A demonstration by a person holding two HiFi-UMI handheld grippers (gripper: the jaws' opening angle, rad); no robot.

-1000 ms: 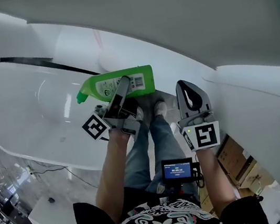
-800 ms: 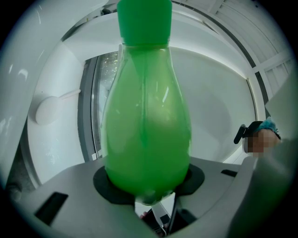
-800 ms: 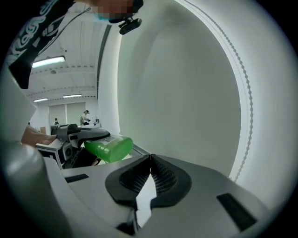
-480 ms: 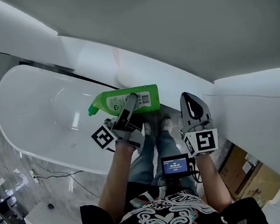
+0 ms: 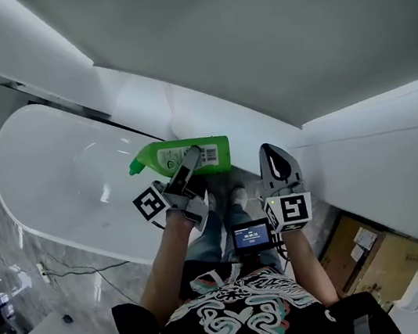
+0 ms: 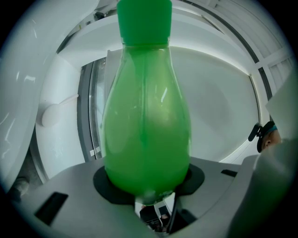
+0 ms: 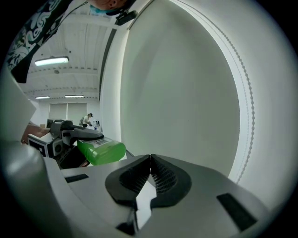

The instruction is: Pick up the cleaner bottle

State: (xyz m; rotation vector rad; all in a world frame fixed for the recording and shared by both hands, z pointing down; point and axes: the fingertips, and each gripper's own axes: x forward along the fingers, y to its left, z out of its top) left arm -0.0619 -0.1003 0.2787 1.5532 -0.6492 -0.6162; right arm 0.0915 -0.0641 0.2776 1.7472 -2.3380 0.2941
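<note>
The green cleaner bottle [image 5: 222,152] is held off every surface, clamped in the left gripper [image 5: 190,161]; in the head view it lies sideways, its cap [image 5: 134,167] pointing toward the white bathtub [image 5: 49,205] and its printed label facing up; it hangs over the tub's near edge, just ahead of the person's shoes [image 5: 238,195]. In the left gripper view the bottle fills the middle of the frame with the cap at the top; the two dark pads press on its lower body from either side, so the jaws stand wide but are closed on the bottle.

The left gripper's marker cube [image 5: 150,204] sits just behind the bottle, at the end of the bare left forearm. The right gripper [image 5: 270,153] is beside it, apart from the bottle; in its own view the ribbed pads meet tip to tip with nothing between them, and the bottle's base shows off to the left. Its marker cube [image 5: 292,210] faces the head camera.

Between the two forearms a small lit screen [image 5: 251,236] hangs at the person's chest, above blue jeans [image 5: 213,237]. A smooth white wall curves behind the tub and the grippers; a cardboard box [image 5: 367,255] stands on the floor at lower right; grey marbled floor [image 5: 2,260] shows left of the tub.
</note>
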